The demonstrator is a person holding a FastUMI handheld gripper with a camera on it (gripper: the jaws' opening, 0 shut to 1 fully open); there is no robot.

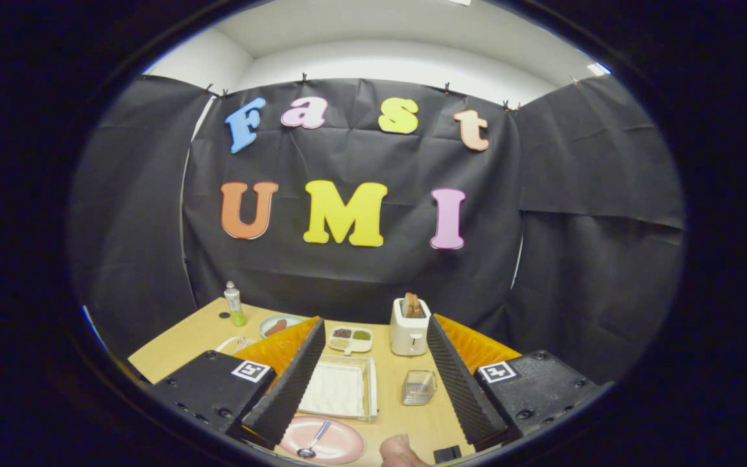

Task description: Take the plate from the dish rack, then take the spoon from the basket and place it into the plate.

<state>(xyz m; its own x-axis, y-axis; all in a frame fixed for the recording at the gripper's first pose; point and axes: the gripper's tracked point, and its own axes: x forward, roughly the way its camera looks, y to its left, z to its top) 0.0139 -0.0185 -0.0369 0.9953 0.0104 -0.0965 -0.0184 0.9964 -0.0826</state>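
Tongs stand wide open over the table, gripping nothing, their two fingers spread well apart. Between the fingertips, on the near side at about 6 o'clock from the gap's middle and a touch toward 7, lies the pink plate. The spoon already rests in it, bowl nearest the tongs, handle running up toward 1 o'clock. So the task looks finished, or all but; any coming move would only be a straight lift away, since the spoon sits directly under the opening. A thumb or fingertip shows just beside the plate, at 3 o'clock from it.

Farther ahead between the fingers, a clear tray with a white cloth sits at 12 o'clock from the plate, a small clear basket just right of it. Beyond stand a white toaster with bread in it, a small divided dish, and at 10 o'clock a bottle. The tabletop is pale wood; black cloth walls it in, a white ceiling above.
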